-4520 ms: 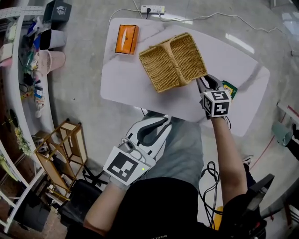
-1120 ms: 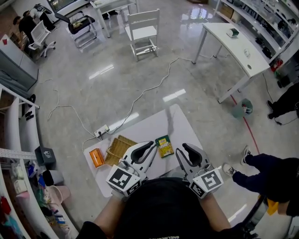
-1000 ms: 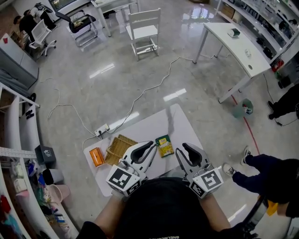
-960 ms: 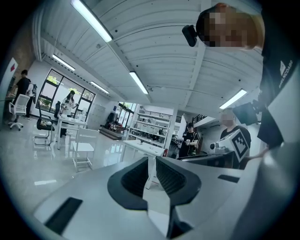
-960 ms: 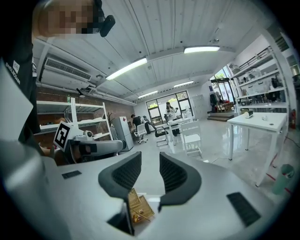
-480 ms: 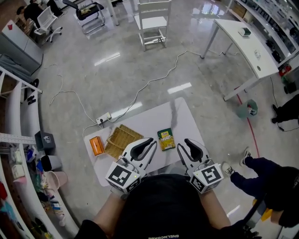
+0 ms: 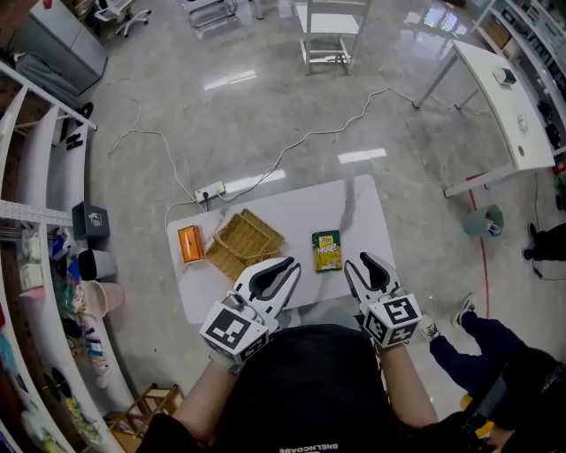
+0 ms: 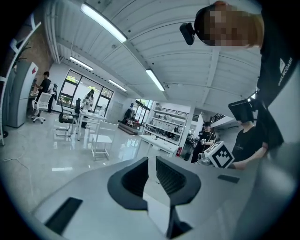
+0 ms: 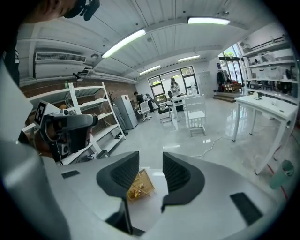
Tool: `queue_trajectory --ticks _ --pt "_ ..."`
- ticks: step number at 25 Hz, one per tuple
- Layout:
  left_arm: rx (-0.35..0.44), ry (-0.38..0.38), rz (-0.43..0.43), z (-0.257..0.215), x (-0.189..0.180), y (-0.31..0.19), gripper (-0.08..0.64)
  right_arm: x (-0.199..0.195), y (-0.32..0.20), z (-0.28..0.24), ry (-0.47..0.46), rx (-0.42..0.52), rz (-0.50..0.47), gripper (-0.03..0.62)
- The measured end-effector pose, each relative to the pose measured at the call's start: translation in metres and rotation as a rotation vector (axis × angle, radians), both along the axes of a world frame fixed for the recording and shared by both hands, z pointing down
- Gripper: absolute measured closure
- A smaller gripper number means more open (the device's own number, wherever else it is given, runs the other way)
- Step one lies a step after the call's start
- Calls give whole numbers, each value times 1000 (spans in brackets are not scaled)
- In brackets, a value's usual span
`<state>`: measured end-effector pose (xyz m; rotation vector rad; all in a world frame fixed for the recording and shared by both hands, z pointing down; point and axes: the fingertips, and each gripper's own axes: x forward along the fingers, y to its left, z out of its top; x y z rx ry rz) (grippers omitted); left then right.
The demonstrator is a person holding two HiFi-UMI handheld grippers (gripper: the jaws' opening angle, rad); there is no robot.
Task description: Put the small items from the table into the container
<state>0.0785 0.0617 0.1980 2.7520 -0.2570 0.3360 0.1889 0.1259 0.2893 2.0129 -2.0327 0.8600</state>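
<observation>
In the head view a white table (image 7: 274, 212) carries a wicker basket (image 7: 243, 243), an orange box (image 7: 190, 243) to its left and a green snack packet (image 7: 326, 250) to its right. My left gripper (image 7: 281, 264) hovers over the table's near edge just in front of the basket. Its jaws stand a narrow gap apart (image 8: 152, 161) with nothing between them. My right gripper (image 7: 358, 261) hangs near the packet's right side, apart from it. Its jaws (image 9: 151, 161) are opening and empty. The right gripper view shows the basket (image 9: 139, 186) through that gap.
A white power strip (image 7: 210, 189) and its cable lie on the floor beyond the table. Shelving (image 7: 35, 221) lines the left side. A white chair (image 7: 329, 26) and a second white table (image 7: 513, 106) stand farther off. Other people show in the left gripper view.
Both grippers have sunk toward the table's near edge, and the head view has tipped down onto the table. The right gripper's jaws have spread wider.
</observation>
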Motion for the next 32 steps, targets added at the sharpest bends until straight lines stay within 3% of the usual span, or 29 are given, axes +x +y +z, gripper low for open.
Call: queue_trajectory --ticks 18,32 --pt "-82 -112 -144 55 -52 8 515 -13 1 189 -90 -361 -113 422" --pt "-154 -180 -278 101 -97 14 515 -8 20 323 -107 -587 -121 408"
